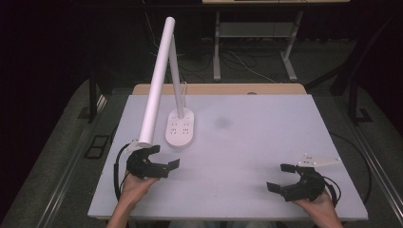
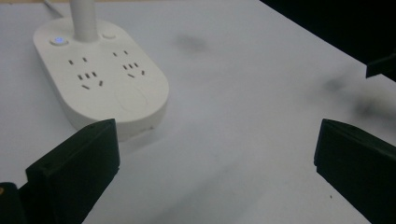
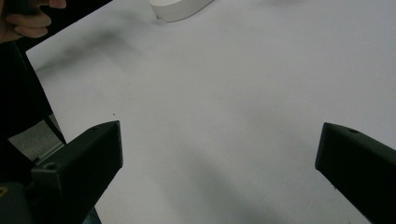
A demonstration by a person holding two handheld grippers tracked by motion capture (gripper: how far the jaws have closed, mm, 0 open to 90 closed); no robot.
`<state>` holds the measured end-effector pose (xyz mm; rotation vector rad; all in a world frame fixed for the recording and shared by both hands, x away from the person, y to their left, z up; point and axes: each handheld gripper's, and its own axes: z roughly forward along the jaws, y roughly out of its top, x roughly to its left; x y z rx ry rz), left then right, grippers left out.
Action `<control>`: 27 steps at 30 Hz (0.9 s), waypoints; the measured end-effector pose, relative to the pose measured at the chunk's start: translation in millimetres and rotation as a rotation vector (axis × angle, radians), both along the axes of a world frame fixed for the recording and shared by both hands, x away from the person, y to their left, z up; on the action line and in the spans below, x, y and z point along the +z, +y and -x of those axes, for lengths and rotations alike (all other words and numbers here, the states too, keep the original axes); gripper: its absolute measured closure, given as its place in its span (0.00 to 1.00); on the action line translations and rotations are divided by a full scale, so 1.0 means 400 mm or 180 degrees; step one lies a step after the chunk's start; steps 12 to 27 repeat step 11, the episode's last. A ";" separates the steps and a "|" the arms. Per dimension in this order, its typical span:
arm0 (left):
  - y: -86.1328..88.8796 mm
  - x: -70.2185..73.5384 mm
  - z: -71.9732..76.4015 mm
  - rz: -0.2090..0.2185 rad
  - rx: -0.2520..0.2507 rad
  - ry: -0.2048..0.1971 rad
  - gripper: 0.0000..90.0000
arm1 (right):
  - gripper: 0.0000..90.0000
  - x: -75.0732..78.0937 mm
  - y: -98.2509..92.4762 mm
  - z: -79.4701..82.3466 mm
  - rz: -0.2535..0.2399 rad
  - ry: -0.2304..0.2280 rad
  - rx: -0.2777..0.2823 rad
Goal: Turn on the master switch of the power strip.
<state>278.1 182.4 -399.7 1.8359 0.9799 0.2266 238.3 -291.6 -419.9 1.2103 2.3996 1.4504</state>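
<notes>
On the table (image 1: 247, 142), the lamp base (image 1: 180, 127) sits left of centre toward the far side, its stem (image 1: 177, 80) rising from the back end and the lamp head (image 1: 157, 80) slanting forward and down over the near left. The left gripper (image 1: 164, 156) lies just in front of the base, under the head's low end. The right gripper (image 1: 280, 176) sits well apart at the near right corner.
</notes>
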 end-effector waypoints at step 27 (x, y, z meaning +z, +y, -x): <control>0.002 -0.057 0.033 -0.0018 -0.0151 0.0114 0.00 | 0.00 -0.001 0.004 0.002 0.0016 0.0024 0.0005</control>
